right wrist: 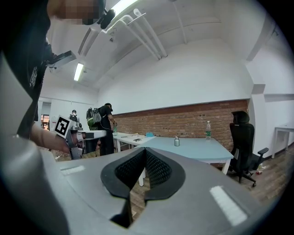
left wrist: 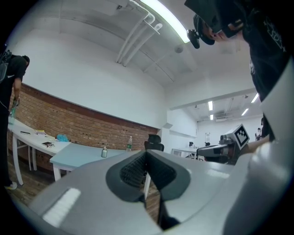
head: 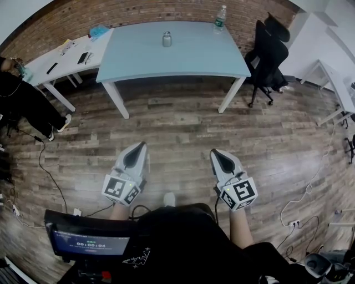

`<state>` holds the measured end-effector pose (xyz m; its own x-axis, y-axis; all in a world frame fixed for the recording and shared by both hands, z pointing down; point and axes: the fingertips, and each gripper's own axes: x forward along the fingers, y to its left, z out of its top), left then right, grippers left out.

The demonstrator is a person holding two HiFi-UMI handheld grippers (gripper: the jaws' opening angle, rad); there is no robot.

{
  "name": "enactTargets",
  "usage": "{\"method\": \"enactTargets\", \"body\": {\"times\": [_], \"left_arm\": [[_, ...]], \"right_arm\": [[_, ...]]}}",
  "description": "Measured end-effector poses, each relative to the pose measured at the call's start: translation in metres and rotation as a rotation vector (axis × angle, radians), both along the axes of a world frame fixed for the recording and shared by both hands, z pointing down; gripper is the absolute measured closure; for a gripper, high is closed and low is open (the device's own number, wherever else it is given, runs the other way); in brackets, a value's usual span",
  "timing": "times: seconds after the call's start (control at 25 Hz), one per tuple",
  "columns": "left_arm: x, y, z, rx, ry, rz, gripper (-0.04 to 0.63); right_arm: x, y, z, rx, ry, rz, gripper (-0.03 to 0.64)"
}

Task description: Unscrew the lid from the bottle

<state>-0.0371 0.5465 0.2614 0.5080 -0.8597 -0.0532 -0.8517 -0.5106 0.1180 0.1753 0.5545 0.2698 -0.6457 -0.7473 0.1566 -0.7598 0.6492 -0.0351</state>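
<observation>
Small metal bottle (head: pixel 167 39), lid on, upright on the light-blue bench (head: pixel 183 61), near its middle toward the far edge; nothing touches it. Clear water bottle (head: pixel 220 16) upright at the bench's far right corner, well apart from the small one. Black office chair (head: pixel 270 52) just right of the bench. A white bench (head: pixel 58 65) w/ small flat items adjoins on the left, w/ a brick wall (head: pixel 138 14) behind. Wood-plank floor (head: pixel 177 130) lies betw. bench and operator. Left claw (head: pixel 141 147) and right claw (head: pixel 216 153), head view: side by side over the floor, well short of the bench, both pointing toward it. Left gripper view: jaws together, ribbed pads meeting, nothing betw. them. Right gripper view: likewise closed and empty. Second person (head: pixel 25 102) in dark clothes at far left by the white bench. Small screen (head: pixel 91 242) at lower left; cables (head: pixel 47 172) lie on the floor.
</observation>
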Motion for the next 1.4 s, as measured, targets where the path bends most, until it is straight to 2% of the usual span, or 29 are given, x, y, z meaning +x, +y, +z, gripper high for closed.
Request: {"method": "enactTargets", "body": {"times": [0.36, 0.52, 1.4], "left_arm": [[-0.016, -0.011, 0.0, -0.009, 0.044, 0.023, 0.595], [-0.026, -0.029, -0.002, -0.007, 0.032, 0.026, 0.595], [-0.031, -0.032, -0.001, -0.004, 0.053, 0.012, 0.595]], "right_arm": [[-0.019, -0.012, -0.002, -0.002, 0.003, 0.008, 0.614], [-0.027, -0.027, -0.004, -0.008, 0.01, 0.021, 0.614], [-0.033, -0.038, -0.005, 0.006, 0.006, -0.001, 0.614]]}}
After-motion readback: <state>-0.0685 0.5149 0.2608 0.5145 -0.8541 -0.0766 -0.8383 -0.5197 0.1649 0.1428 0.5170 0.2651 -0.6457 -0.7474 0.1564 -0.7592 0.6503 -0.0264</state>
